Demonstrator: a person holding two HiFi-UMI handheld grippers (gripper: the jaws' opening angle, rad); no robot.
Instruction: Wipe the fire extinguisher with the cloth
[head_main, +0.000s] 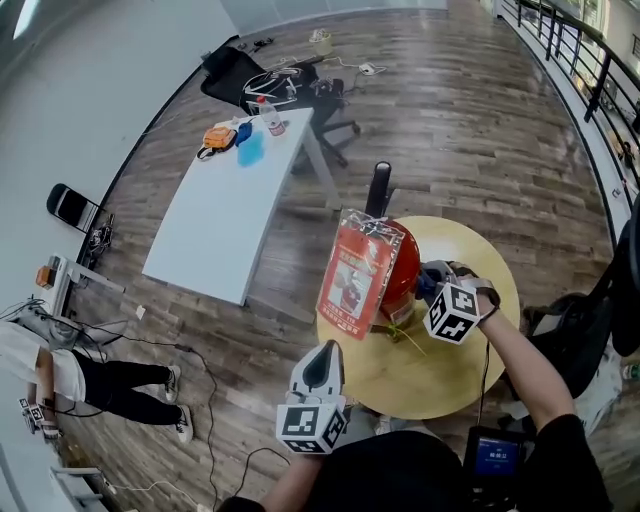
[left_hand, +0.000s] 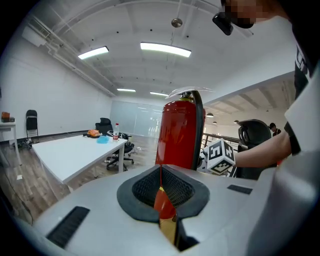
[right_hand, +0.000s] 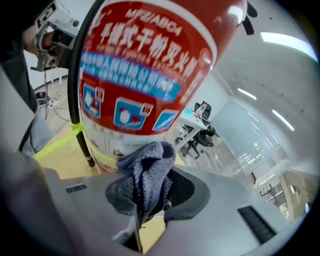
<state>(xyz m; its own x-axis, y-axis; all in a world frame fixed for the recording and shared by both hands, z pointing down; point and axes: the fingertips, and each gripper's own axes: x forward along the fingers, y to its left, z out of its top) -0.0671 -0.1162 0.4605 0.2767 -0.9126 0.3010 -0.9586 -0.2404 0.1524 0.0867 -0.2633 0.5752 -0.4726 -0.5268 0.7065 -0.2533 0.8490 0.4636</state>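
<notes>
Fire extinguisher (right_hand: 145, 65): upright on the round yellow worktop (head_main: 440, 370).
Cloth (right_hand: 150, 172): grey-blue, bunched, just beside the lower label – contact unclear.
Right claw (right_hand: 145, 195): clamped on the cloth.
Left claw (left_hand: 162, 195): jaws together, empty, held back.
Wipe, likely: press lightly, follow the curve – avoid tipping the cylinder.

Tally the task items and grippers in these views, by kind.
extinguisher: 1
cloth: 1
grippers: 2 (left gripper shut, right gripper shut on the cloth)
total: 4
</notes>
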